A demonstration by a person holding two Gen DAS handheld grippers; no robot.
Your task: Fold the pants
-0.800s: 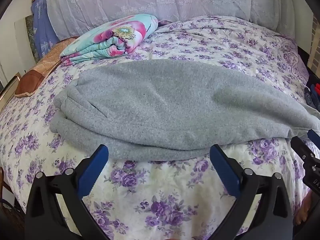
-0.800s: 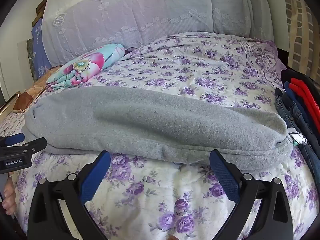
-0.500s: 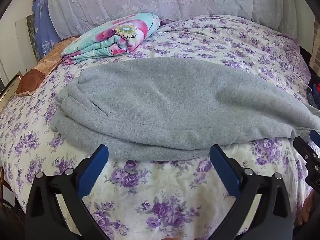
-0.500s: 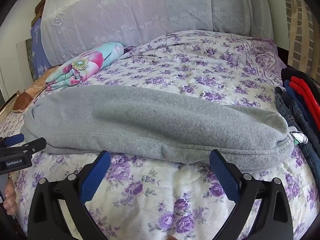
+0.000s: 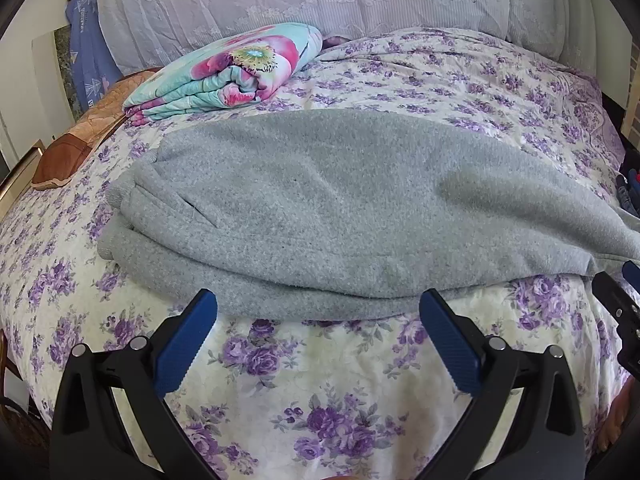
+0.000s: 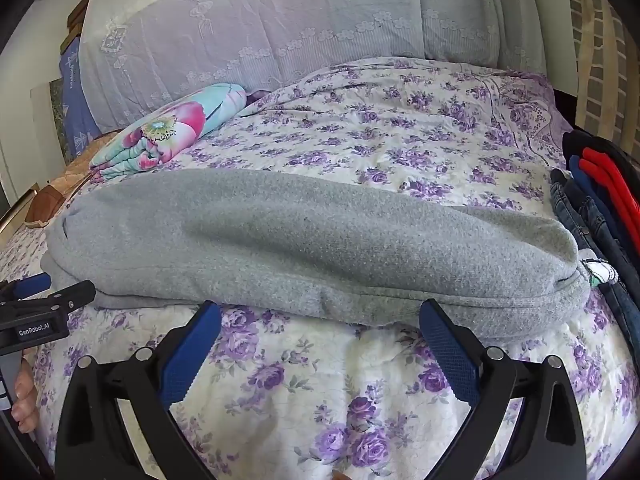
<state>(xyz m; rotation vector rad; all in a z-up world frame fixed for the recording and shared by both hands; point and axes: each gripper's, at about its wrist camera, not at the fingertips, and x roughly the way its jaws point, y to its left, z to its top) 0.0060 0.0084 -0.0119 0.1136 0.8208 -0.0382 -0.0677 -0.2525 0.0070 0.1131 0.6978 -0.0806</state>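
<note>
- Floral bedspread (image 5: pixel 320 380) covers the bed on which the work is done; bare quilt lies directly under both tools.
- Left hand-held gripper (image 5: pixel 318 320) and right hand-held gripper (image 6: pixel 320 320) are both spread wide, pinching nothing, poised short of the cloth.
- Just ahead of them the grey pants (image 5: pixel 340 208) lie lengthwise, apparently already doubled leg over leg; the crosswise folds seem still to come.
- Farther off sits a folded floral blanket (image 5: pixel 232 68); a clothes stack (image 6: pixel 600 200) lies right.
</note>
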